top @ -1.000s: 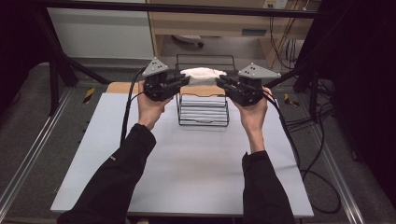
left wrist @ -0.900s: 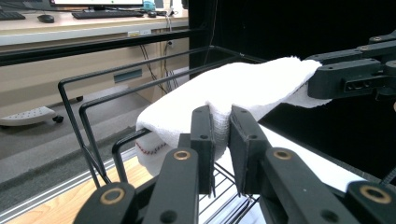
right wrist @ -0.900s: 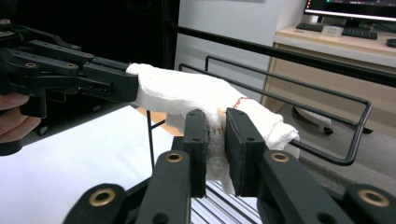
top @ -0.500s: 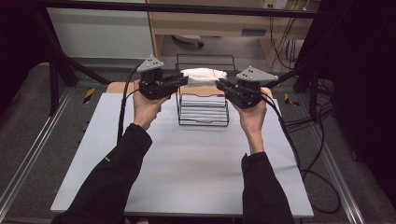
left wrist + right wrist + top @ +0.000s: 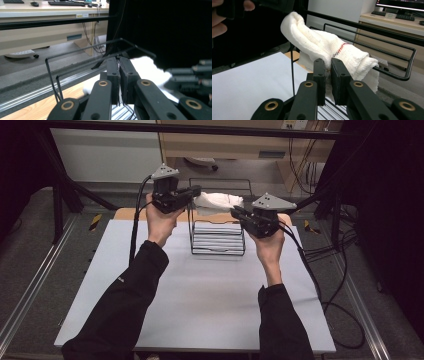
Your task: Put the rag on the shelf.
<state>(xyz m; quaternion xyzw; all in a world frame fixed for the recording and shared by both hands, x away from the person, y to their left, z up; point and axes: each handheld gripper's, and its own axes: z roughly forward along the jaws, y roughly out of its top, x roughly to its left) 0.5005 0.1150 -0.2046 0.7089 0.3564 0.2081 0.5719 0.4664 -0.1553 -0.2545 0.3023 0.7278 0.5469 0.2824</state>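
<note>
A white cloth (image 5: 218,200) with a thin red and blue stitch line (image 5: 329,47) hangs over the top of a black wire rack (image 5: 217,251) at the back of the table. My left gripper (image 5: 196,193) is at the cloth's left end, which stands lifted in a peak. Its jaws have just been closing and now stand shut (image 5: 119,61), with the cloth (image 5: 147,71) right behind them. My right gripper (image 5: 235,211) is lower, at the cloth's right end. In the right gripper view its jaws (image 5: 327,62) pinch a fold of the cloth.
The rack stands on a white table top (image 5: 200,295) with a wooden board (image 5: 125,213) behind it. A beige desk (image 5: 235,142) lies beyond, and cables (image 5: 325,255) trail off the right side. Metal rails (image 5: 30,290) run along both table sides.
My left gripper has risen and taken the cloth's left end up with it. The right gripper has stayed where it was.
</note>
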